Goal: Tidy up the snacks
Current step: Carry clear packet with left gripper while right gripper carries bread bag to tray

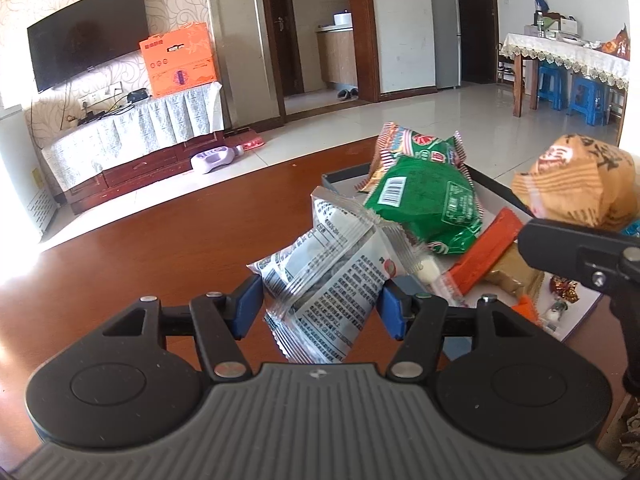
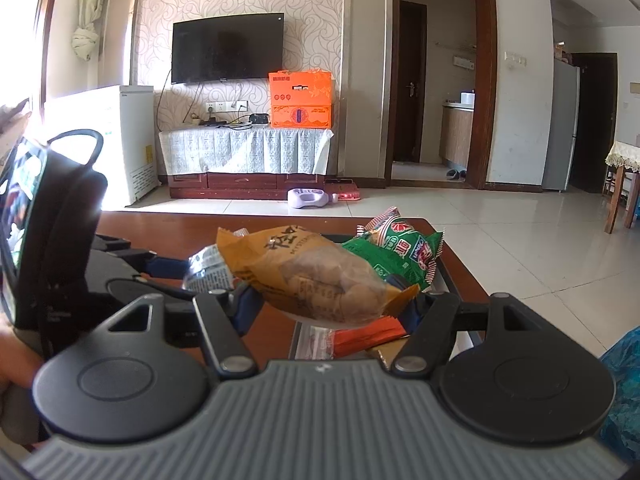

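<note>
Green packets (image 1: 424,204) are lying piled in the tray (image 1: 344,174) ahead; left gripper (image 1: 320,304) is clamping a silvery printed packet (image 1: 324,280), right gripper (image 2: 332,308) a tan bag (image 2: 304,276).

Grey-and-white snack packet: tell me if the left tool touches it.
Touching. Left wrist view shows both blue pads of the left tool pressed against the grey-and-white snack packet.

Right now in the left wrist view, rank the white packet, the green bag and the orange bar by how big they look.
1. White packet, though it's nearest the camera.
2. Green bag, close to the packet in size.
3. Orange bar, partly hidden.
</note>
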Available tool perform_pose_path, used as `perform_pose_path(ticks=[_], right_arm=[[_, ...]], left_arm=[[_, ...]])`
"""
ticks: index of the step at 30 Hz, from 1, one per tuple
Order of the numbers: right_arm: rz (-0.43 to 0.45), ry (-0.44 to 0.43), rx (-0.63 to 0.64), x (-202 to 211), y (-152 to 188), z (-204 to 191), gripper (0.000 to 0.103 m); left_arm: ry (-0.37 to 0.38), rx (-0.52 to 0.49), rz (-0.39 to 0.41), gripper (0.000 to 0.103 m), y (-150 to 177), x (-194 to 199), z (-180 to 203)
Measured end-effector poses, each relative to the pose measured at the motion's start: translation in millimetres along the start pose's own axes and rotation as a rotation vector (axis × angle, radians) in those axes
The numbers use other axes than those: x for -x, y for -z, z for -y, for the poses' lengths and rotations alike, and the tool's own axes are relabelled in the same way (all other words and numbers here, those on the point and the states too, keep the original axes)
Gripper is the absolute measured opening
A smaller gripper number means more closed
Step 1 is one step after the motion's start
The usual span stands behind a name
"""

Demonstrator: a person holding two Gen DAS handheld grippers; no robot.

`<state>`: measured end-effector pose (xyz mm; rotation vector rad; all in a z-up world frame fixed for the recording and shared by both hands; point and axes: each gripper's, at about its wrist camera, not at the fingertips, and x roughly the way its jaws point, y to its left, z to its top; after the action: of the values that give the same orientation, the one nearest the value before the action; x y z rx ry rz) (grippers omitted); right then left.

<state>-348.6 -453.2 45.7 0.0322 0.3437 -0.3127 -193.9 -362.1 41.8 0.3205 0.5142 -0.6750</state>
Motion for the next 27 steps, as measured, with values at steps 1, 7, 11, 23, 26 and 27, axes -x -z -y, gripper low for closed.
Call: perform_pose_path(ticks=[1,7,11,23,26,27], right_arm=[[0.0,0.004,-0.004,0.1,0.3,1.8,0.069],[-0.005,0.031,-0.026,-0.1,2.0,12.7,0.069],[-0.003,0.048,-0.024,0.7,2.4,17.5,0.069],[-0.045,0.134,-0.028,-6.8,8.9,37.5,0.069],[-0.057,0.155,-0.039,-6.9,10.9,42.4,0.069],[-0.062,0.162,-0.043,-7.3,11.3,44.5,0.069]], left_arm=[[0.003,-0.001,0.002,0.067,-0.4,-0.2,2.0],[0.034,-0.013,0.021,0.067,-4.2,-1.9,14.1],[0.057,-0.015,0.037,0.067,-8.8,-4.0,18.3],[0.134,-0.011,0.017,0.067,-14.6,-32.7,46.6],[0.156,-0.021,0.012,0.067,-15.8,-41.7,54.1],[0.158,-0.031,0.013,0.067,-16.5,-45.5,57.2]])
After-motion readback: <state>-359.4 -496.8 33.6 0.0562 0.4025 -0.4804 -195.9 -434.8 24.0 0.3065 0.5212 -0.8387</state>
